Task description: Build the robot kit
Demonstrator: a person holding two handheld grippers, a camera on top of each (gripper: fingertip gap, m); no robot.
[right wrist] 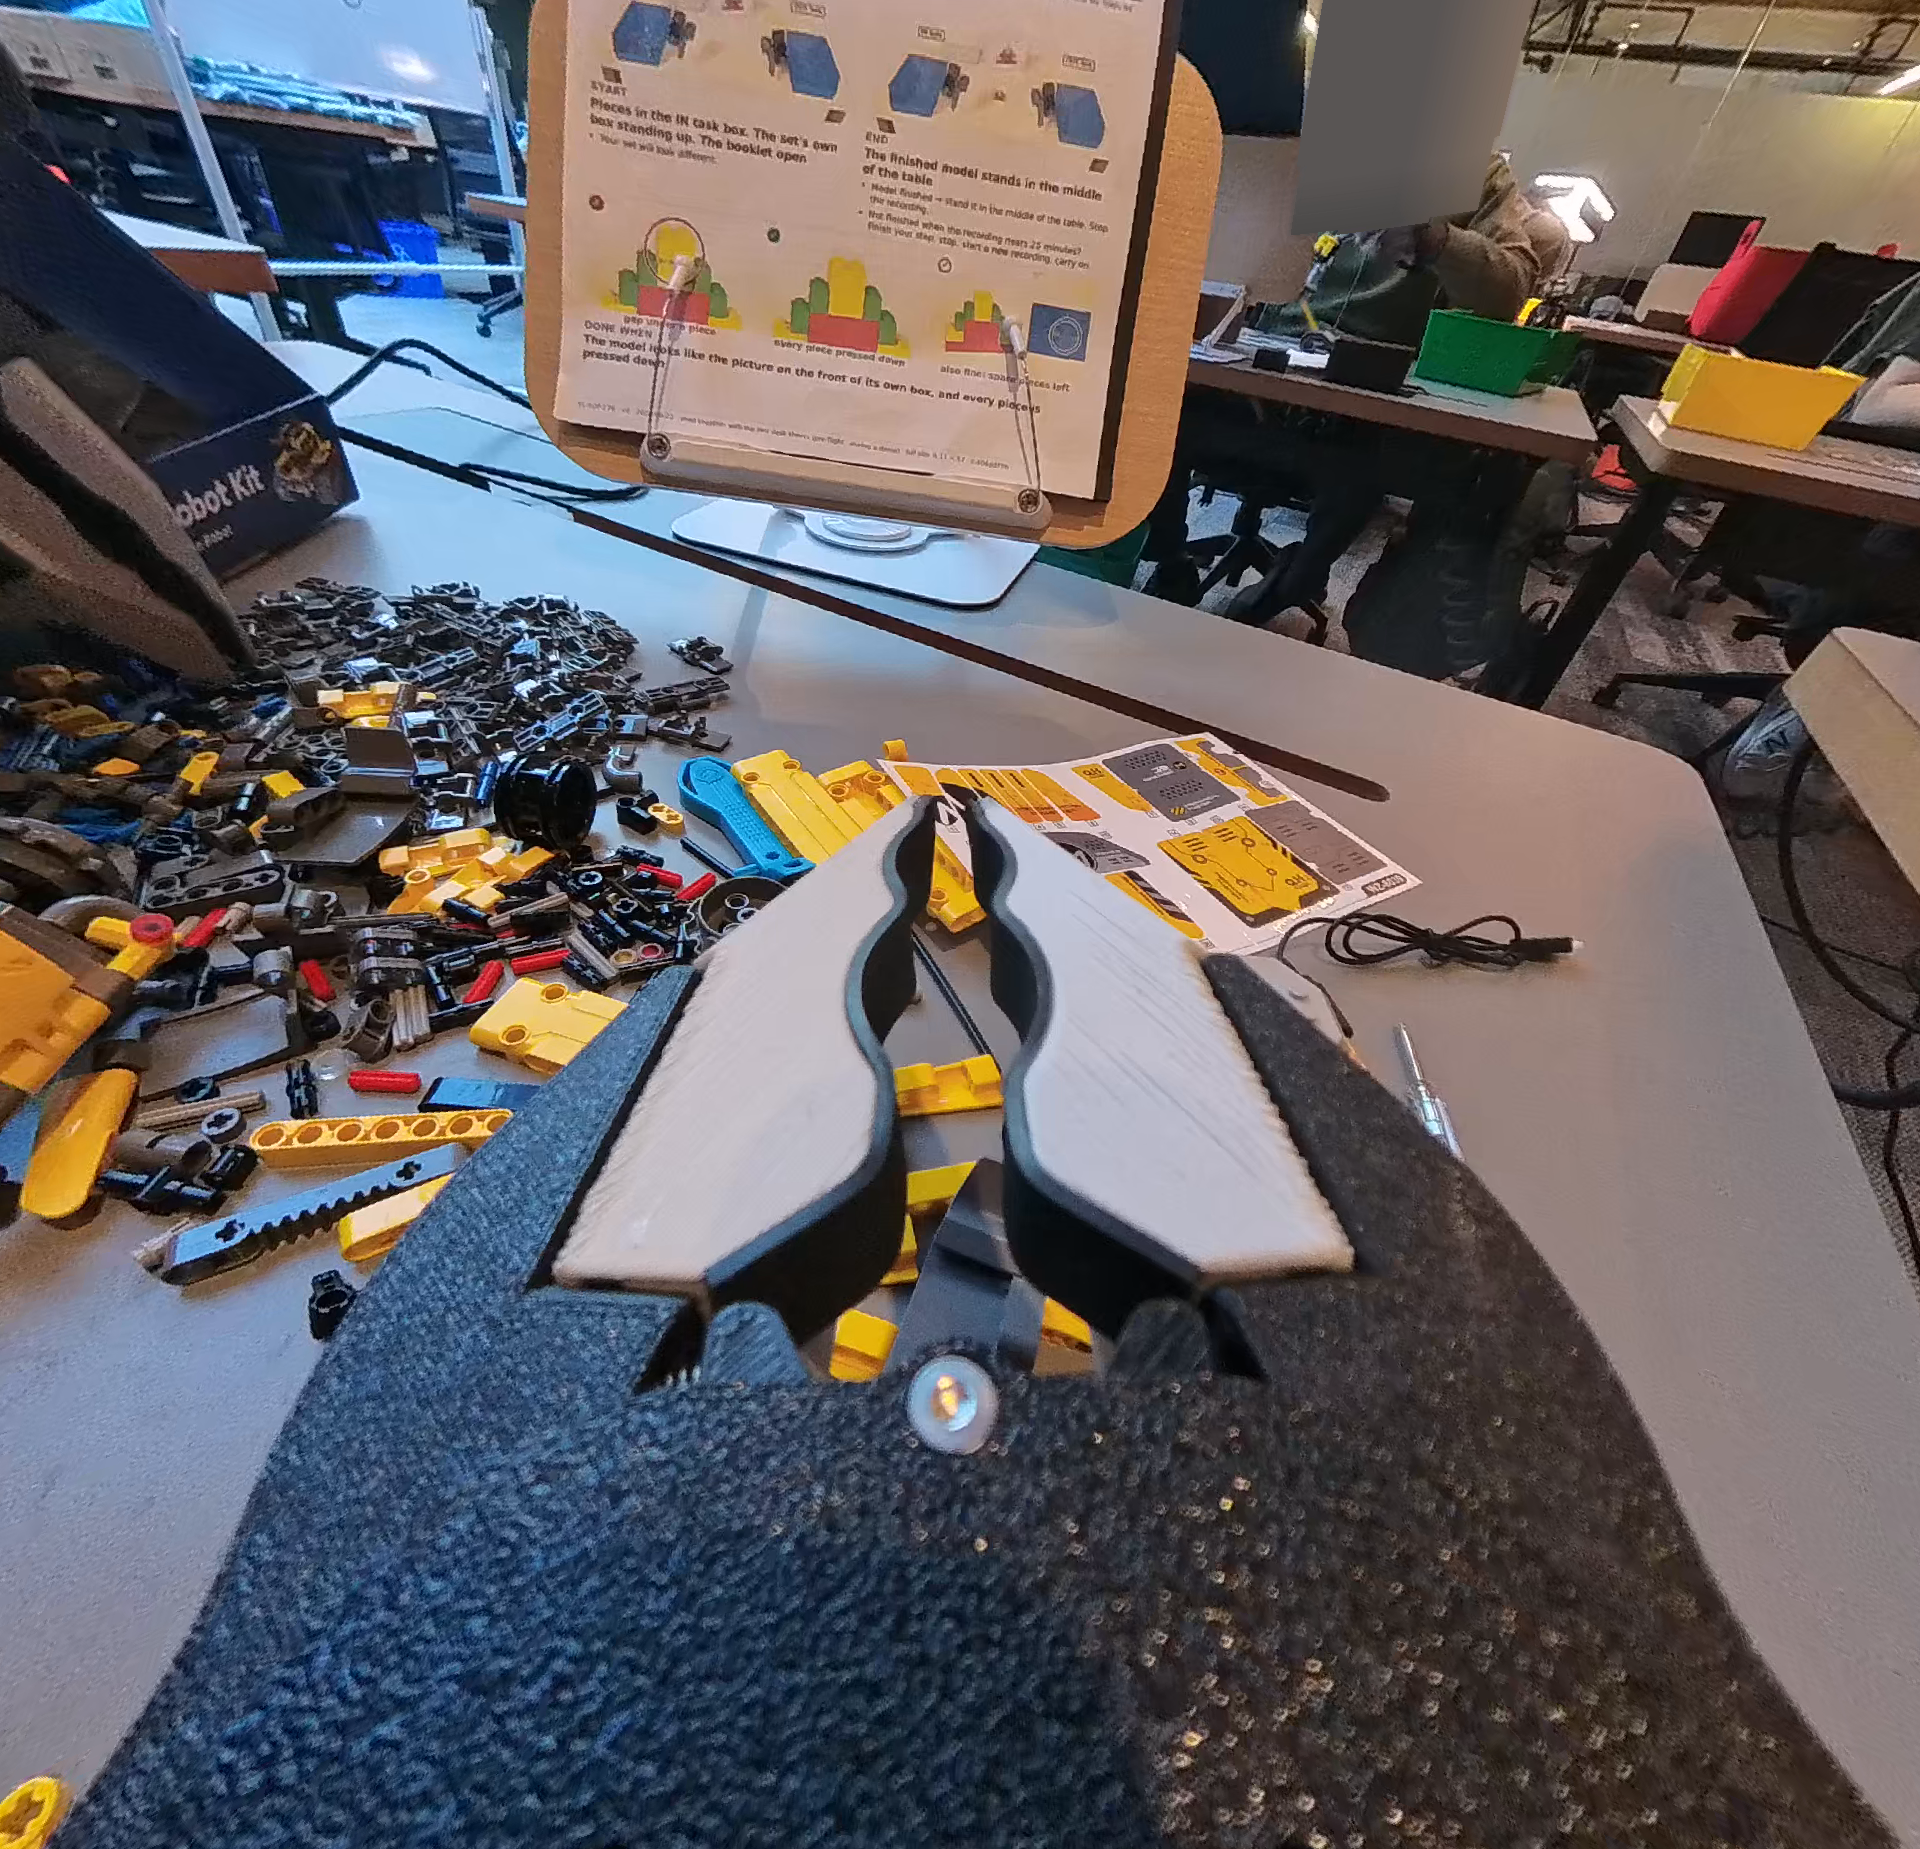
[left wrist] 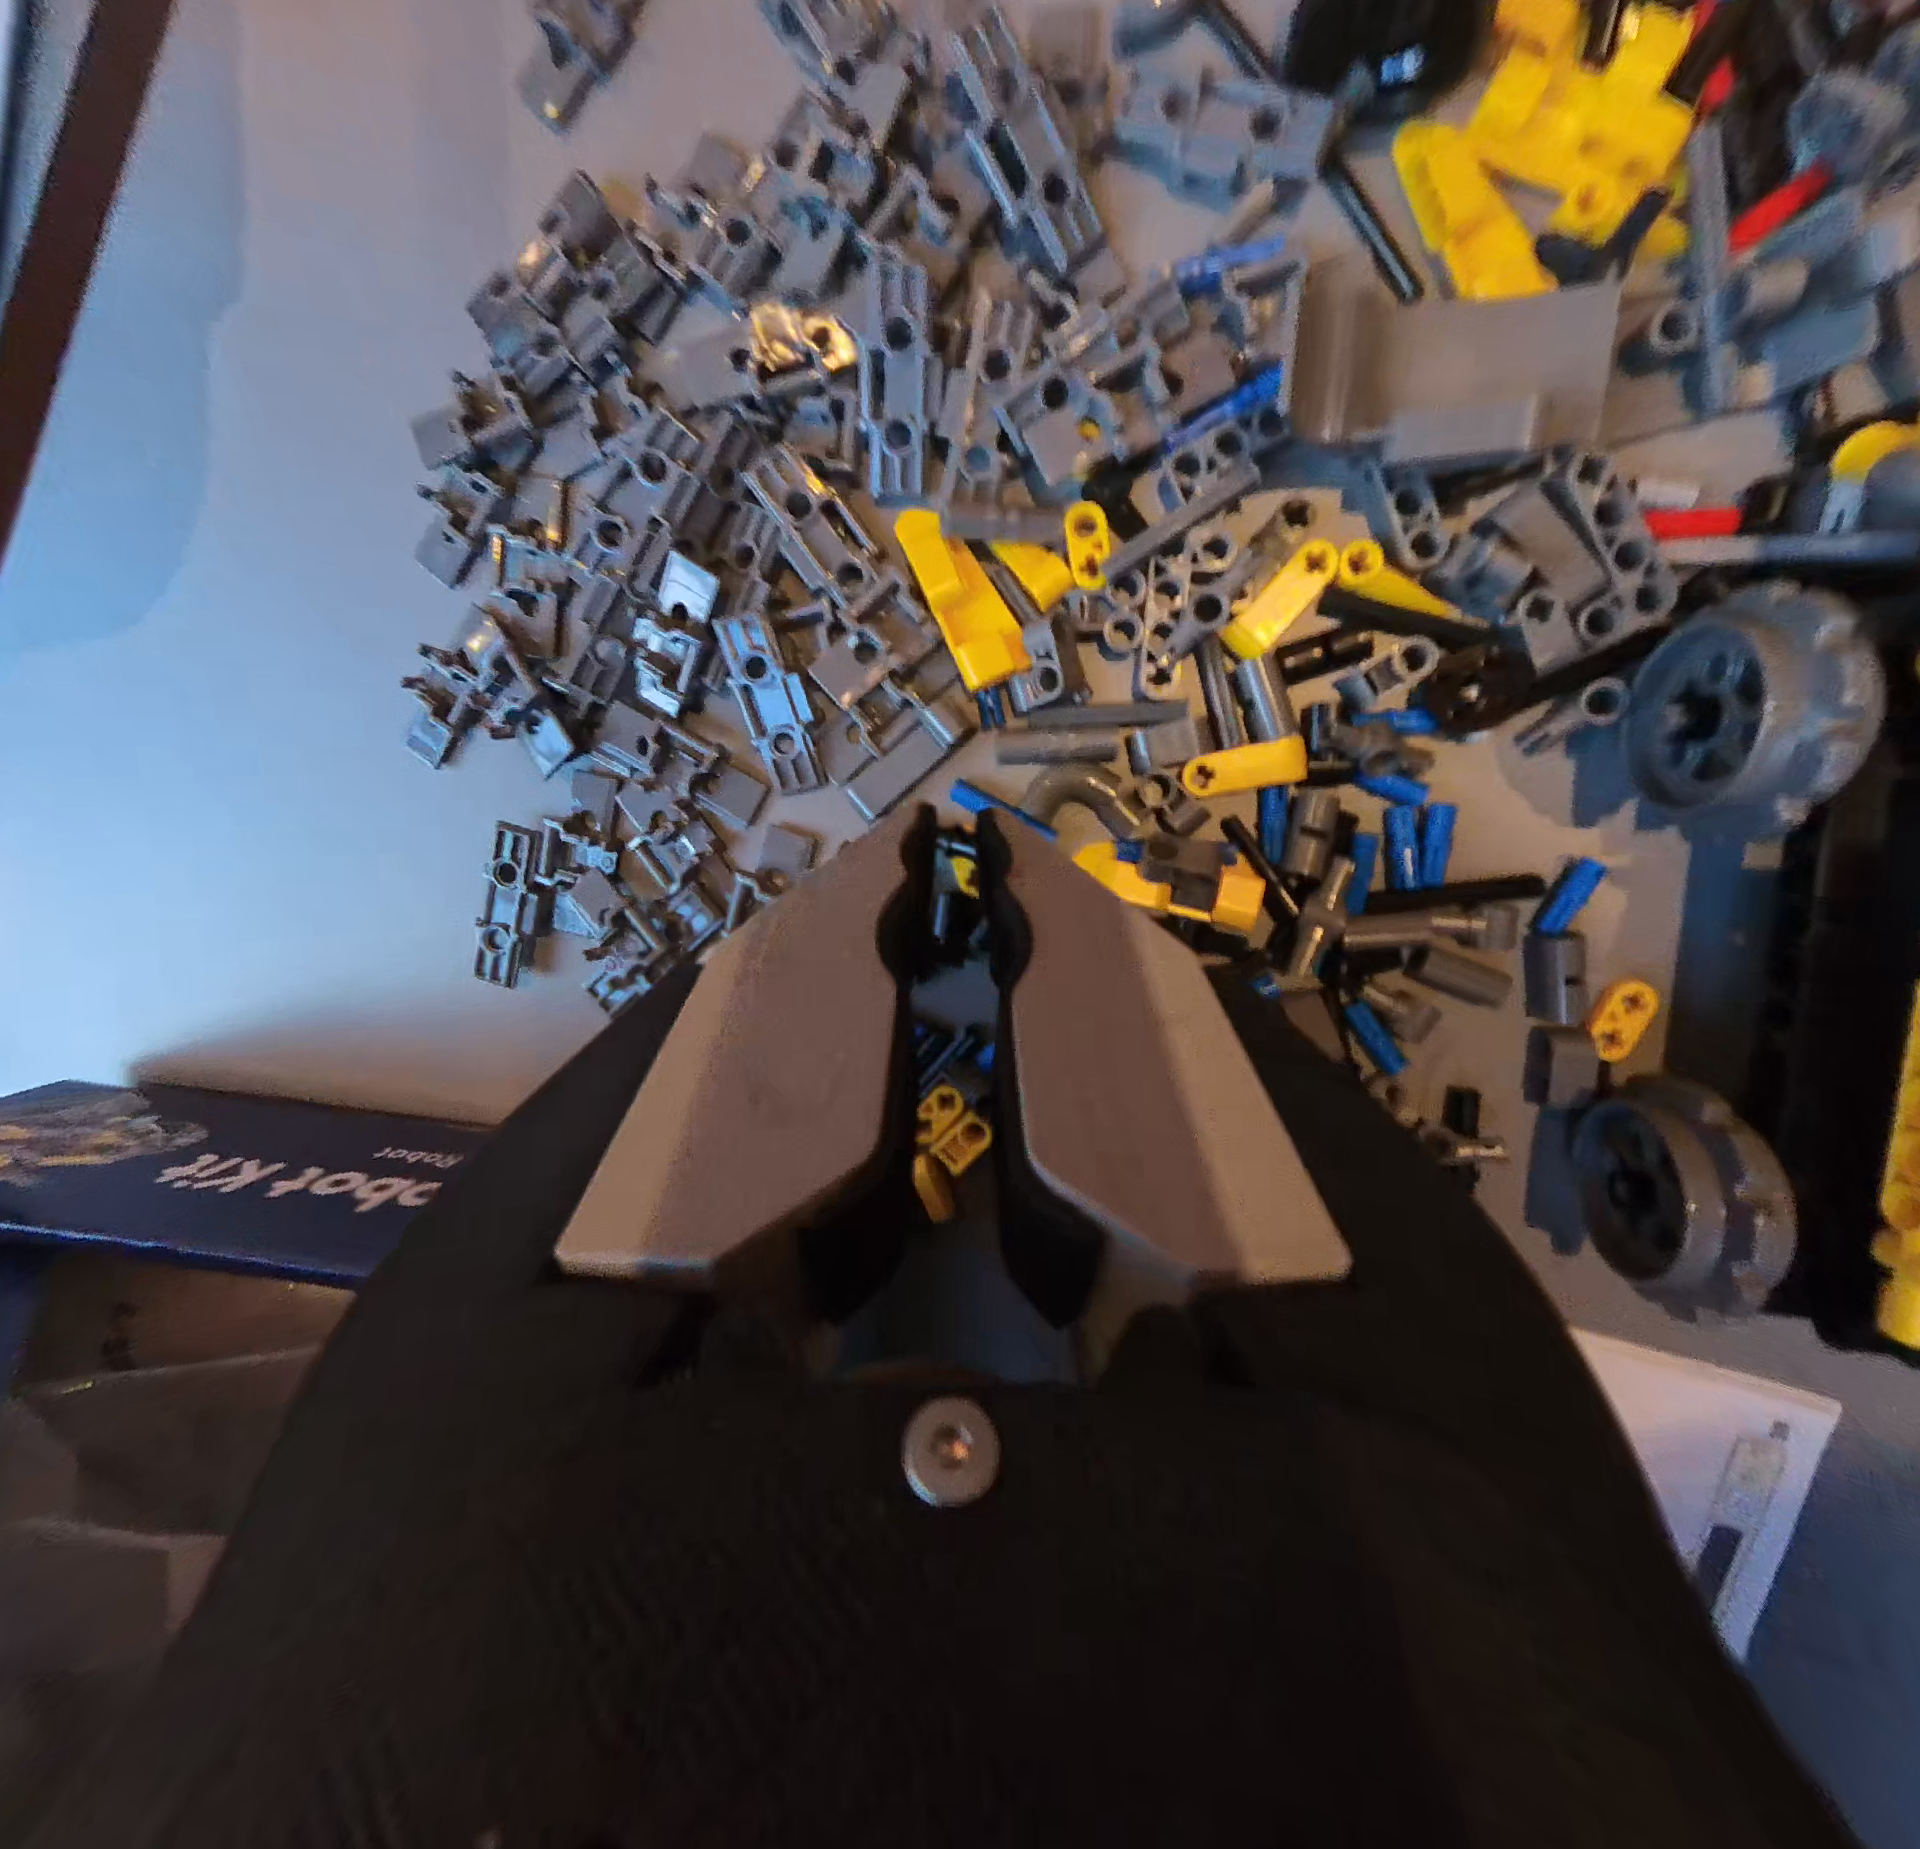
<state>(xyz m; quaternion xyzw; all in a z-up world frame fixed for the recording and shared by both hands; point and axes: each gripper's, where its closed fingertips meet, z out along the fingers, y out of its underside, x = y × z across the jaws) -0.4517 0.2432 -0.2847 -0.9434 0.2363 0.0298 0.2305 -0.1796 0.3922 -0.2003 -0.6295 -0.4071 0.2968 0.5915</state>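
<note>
1. Left gripper [left wrist: 956, 835]: fingers drawn nearly together, with only a slit between the tips. Small black and yellow bits show in the slit. I cannot tell whether they are pinched or lie on the table below.
2. The left tips hang at the near edge of the parts heap [left wrist: 1195, 760], where the heap of grey track links [left wrist: 727, 511] meets the mixed blue pins [left wrist: 1413, 843] and yellow connectors.
3. Right gripper [right wrist: 948, 812]: also narrow and holding nothing. Its tips are above the far edge of the parts heap, over a printed sticker sheet [right wrist: 1226, 843].
4. A blue separator tool [right wrist: 727, 812] and flat yellow panels lie between the heap and the sheet.
5. Around the heap:
   - two grey wheels [left wrist: 1725, 719] on its right side;
   - a dark blue kit box [right wrist: 249, 490] beyond its left end;
   - a page on a stand [right wrist: 862, 241] well behind it;
   - a coiled black cable [right wrist: 1434, 937] and a small screwdriver [right wrist: 1429, 1093] on the bare table [right wrist: 1558, 1280], past the sheet.
6. The parts are densely packed and overlap, with few lying singly.
</note>
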